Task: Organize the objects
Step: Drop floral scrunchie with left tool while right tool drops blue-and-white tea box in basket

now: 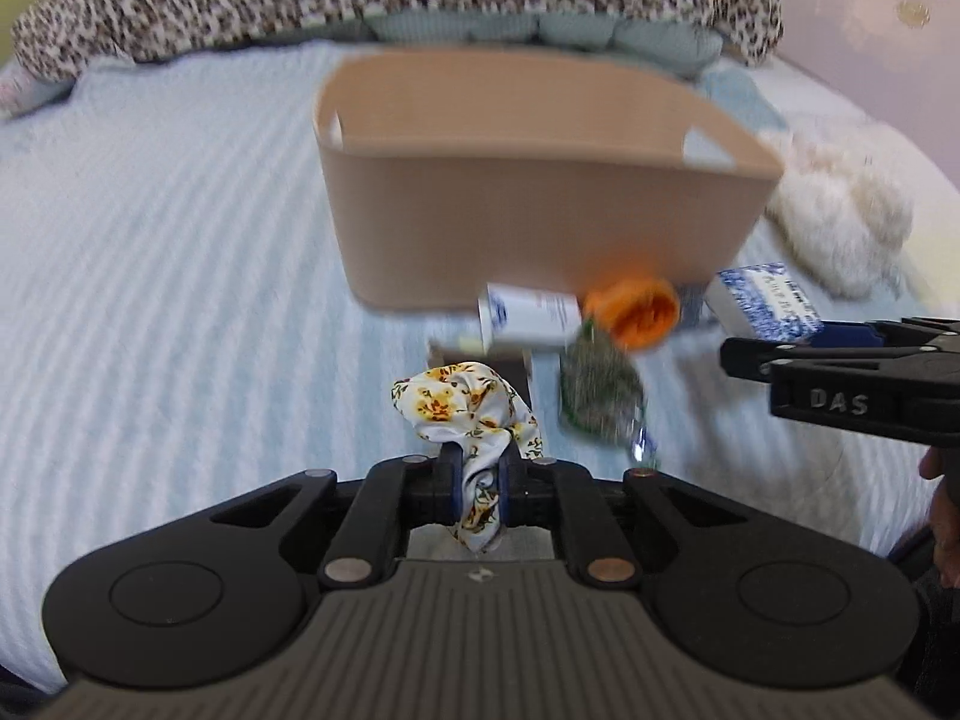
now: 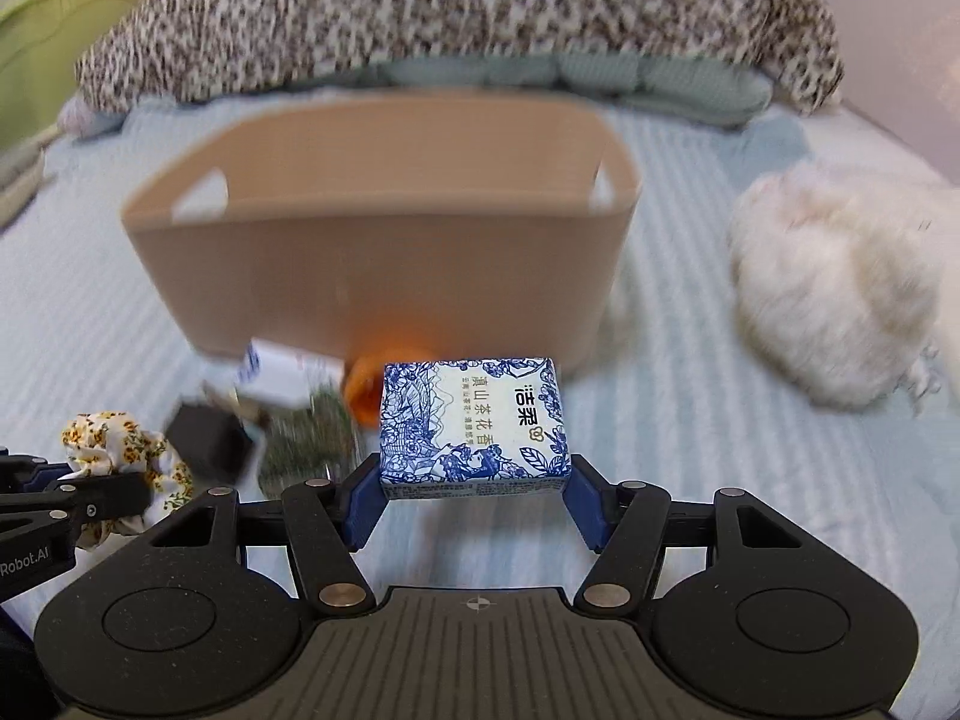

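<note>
My left gripper [image 1: 480, 489] is shut on a white scrunchie with yellow flowers [image 1: 465, 411], held above the bed in front of the tan basket [image 1: 540, 222]. It also shows in the right wrist view [image 2: 120, 450]. My right gripper [image 2: 474, 495] is shut on a blue-and-white tissue box [image 2: 474, 426], also held before the basket [image 2: 372, 276]. The box shows in the left wrist view [image 1: 762, 300]. A white tube [image 1: 528, 315], an orange cup [image 1: 636, 309], a green packet [image 1: 600, 396] and a dark box [image 2: 210, 441] lie by the basket's front.
The light blue ribbed bedspread [image 1: 150, 300] covers the bed. A fluffy white plush [image 2: 834, 294] lies right of the basket. A leopard-print blanket [image 2: 450, 18] and pale green pillows [image 2: 660, 81] lie behind it.
</note>
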The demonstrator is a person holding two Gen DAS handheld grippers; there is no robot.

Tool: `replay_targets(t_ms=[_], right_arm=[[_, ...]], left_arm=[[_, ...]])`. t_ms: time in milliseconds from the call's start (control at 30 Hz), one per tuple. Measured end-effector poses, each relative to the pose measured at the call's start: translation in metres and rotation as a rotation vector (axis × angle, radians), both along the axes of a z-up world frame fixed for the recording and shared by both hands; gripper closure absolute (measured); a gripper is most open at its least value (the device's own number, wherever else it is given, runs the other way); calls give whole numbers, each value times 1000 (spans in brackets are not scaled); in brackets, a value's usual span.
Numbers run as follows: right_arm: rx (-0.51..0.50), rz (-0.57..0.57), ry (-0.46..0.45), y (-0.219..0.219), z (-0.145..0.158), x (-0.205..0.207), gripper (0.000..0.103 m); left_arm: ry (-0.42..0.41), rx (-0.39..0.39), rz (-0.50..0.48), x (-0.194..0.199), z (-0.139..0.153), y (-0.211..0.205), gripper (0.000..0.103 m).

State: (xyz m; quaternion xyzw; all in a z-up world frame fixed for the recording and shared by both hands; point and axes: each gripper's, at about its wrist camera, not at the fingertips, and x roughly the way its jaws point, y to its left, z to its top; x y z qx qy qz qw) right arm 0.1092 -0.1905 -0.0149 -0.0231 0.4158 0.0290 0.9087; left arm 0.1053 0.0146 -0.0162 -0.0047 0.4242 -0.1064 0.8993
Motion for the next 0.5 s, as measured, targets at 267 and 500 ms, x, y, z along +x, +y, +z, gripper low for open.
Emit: replay_targets(t_ms=[267,500], right_arm=[[36,-19,-157,-7,55,22,43],[32,-39,-197,-10,72,69,43]], left_arm=[[-200,45,41,27,52,-10,91],[-277,114,53,78,66,-35,91]])
